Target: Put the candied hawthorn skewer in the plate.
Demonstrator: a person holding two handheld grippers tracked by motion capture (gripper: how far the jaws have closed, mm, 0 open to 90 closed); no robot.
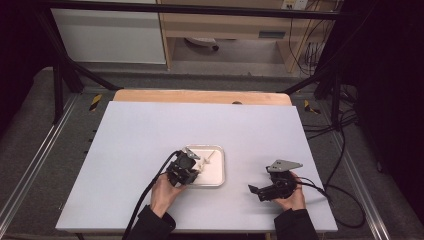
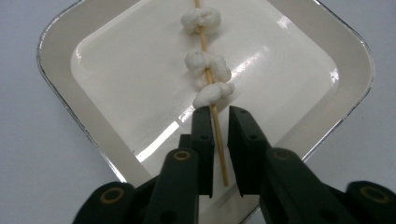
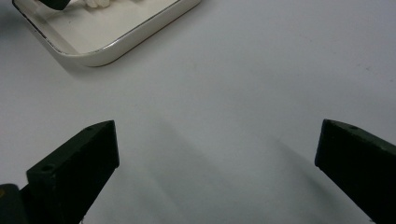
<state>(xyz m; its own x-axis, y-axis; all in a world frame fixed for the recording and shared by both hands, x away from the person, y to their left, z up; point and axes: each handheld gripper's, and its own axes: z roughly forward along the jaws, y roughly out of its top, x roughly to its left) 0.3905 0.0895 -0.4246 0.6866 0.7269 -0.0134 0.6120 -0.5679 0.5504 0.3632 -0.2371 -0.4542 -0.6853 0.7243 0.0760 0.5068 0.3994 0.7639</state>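
Note:
A thin wooden skewer (image 2: pixel 204 43) with three white puffy pieces (image 2: pixel 208 65) threaded on it lies in a shallow white tray (image 2: pixel 56 70). My left gripper (image 2: pixel 220 114) reaches into the tray over the skewer's bare end. Its jaws stand a narrow gap apart with the stick between them, against the left jaw, and room shows on the right side. In the high view the left gripper (image 1: pixel 195 167) sits at the tray's (image 1: pixel 220 176) left edge. My right gripper (image 1: pixel 257 191) hovers to the right of the tray, wide open over bare table, nothing between its jaws (image 3: pixel 217 154).
The tray (image 3: pixel 116 44) sits near the front middle of a pale table (image 1: pixel 150 135). A wooden strip (image 1: pixel 200 96) runs along the far edge. Cables (image 1: pixel 345 200) trail off to the right of the table. Dark frame posts stand at both sides.

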